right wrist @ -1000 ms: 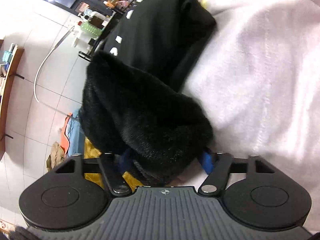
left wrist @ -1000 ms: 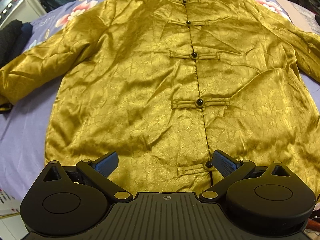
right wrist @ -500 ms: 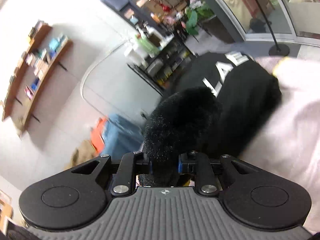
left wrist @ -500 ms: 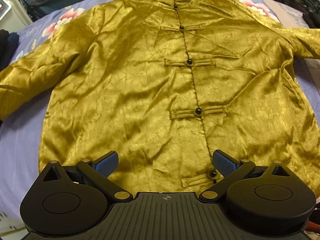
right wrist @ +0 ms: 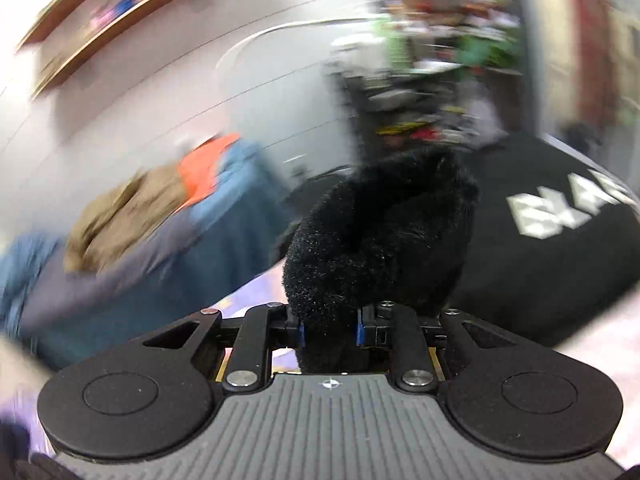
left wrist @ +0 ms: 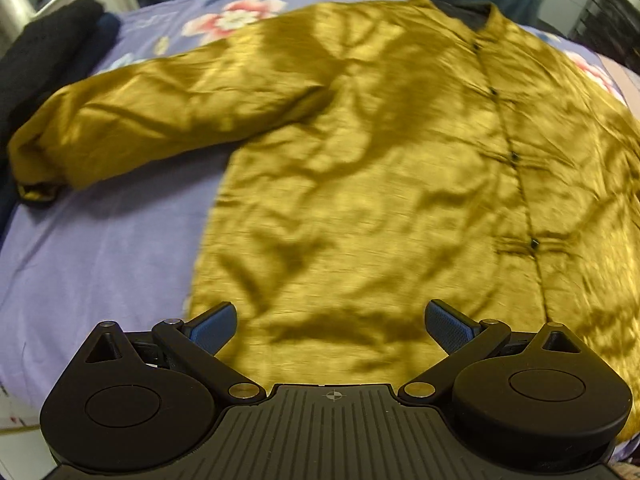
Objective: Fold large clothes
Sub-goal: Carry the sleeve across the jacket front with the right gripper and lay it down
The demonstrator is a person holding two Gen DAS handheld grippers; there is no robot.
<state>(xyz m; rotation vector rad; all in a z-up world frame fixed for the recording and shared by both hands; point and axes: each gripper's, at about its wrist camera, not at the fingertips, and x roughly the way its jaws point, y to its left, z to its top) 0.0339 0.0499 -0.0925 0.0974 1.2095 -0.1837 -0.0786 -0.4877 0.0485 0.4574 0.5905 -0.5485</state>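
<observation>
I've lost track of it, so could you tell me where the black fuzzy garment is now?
In the right wrist view, centre frame: the black fuzzy garment is clamped in the right gripper, beside a black lettered garment.

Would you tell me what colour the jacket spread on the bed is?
Shiny mustard gold jacket with black buttons; the left wrist view shows it best.

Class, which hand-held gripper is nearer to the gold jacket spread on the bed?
Left. The left hand-held gripper hangs open just over the gold jacket at its hem. The right hand-held gripper is shut on a black fuzzy garment; no jacket shows there.
</observation>
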